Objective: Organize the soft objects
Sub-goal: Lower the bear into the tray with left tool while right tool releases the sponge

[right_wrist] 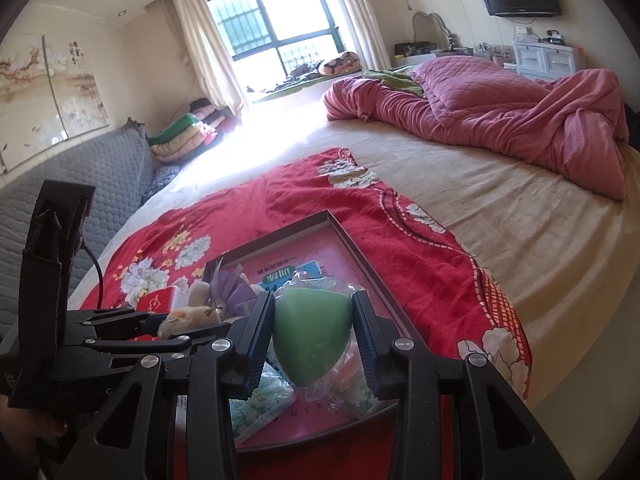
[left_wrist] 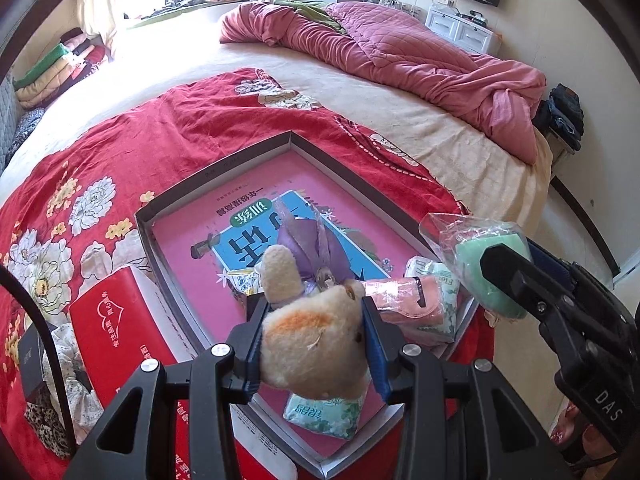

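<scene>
I read the plush toy point(left_wrist: 316, 344) pinched between my left gripper point(left_wrist: 314, 344) fingers, hanging over the shallow box point(left_wrist: 224, 164). My right gripper point(right_wrist: 314, 340) fingers pinch a green sponge in clear wrap point(right_wrist: 310, 336). Beneath both finger pairs the box holds tissue packs point(left_wrist: 324, 412), a pink cloth point(left_wrist: 408, 300) and a purple bow point(left_wrist: 316, 240). Left of the fingers: a red carton point(left_wrist: 116, 332) on the red floral blanket point(left_wrist: 160, 132).

Tray's point(left_wrist: 224, 168) far half lies open; tissue packs point(left_wrist: 324, 416) crowd its near end
</scene>
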`<action>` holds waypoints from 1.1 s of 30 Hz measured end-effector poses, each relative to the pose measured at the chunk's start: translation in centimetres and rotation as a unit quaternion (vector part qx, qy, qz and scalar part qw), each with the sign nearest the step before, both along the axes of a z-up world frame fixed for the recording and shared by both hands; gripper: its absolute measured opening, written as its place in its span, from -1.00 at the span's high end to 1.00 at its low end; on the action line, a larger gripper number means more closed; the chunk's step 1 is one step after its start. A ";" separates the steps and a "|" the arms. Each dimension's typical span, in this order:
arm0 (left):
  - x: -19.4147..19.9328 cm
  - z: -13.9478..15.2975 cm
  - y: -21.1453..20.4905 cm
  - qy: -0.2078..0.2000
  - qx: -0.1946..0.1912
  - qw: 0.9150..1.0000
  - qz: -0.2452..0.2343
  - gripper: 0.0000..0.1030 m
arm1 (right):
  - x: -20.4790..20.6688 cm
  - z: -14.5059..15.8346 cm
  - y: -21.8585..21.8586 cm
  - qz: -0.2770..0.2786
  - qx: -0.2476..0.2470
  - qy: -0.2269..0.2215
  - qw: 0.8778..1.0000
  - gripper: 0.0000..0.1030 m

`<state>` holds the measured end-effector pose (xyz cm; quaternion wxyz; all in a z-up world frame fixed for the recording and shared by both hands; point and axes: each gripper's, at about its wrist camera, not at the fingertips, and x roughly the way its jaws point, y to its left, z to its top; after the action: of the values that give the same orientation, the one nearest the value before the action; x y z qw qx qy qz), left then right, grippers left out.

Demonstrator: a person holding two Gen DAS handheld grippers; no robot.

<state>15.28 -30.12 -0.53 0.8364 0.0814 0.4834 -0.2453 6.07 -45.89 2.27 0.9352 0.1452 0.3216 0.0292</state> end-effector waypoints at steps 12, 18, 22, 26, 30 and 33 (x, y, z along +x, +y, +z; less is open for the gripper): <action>1.5 -1.9 -1.1 0.007 0.025 1.000 -0.005 0.17 | 0.7 -2.2 0.5 0.036 -0.004 0.052 0.998 0.21; 2.2 -3.1 -1.5 0.014 0.036 0.999 -0.012 0.17 | 1.4 -4.1 2.3 0.072 -0.019 0.085 0.994 0.21; 2.3 -3.5 -1.7 0.013 0.039 0.999 -0.016 0.17 | 1.8 -5.2 3.1 0.085 -0.027 0.098 0.991 0.21; 2.4 -3.6 -1.7 0.012 0.035 0.999 -0.017 0.17 | 1.9 -6.0 3.5 0.090 -0.037 0.105 0.990 0.20; 2.6 -3.6 -1.7 0.014 0.030 0.999 -0.018 0.17 | 2.2 -6.5 3.6 0.092 -0.045 0.108 0.989 0.18; 2.7 -3.6 -1.6 0.017 0.026 0.999 -0.019 0.17 | 2.3 -6.7 3.9 0.094 -0.053 0.106 0.988 0.16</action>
<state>17.97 -31.76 -4.14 0.8209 0.1087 0.5019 -0.2499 8.37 -42.03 -4.46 0.8952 0.0668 0.4326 0.0841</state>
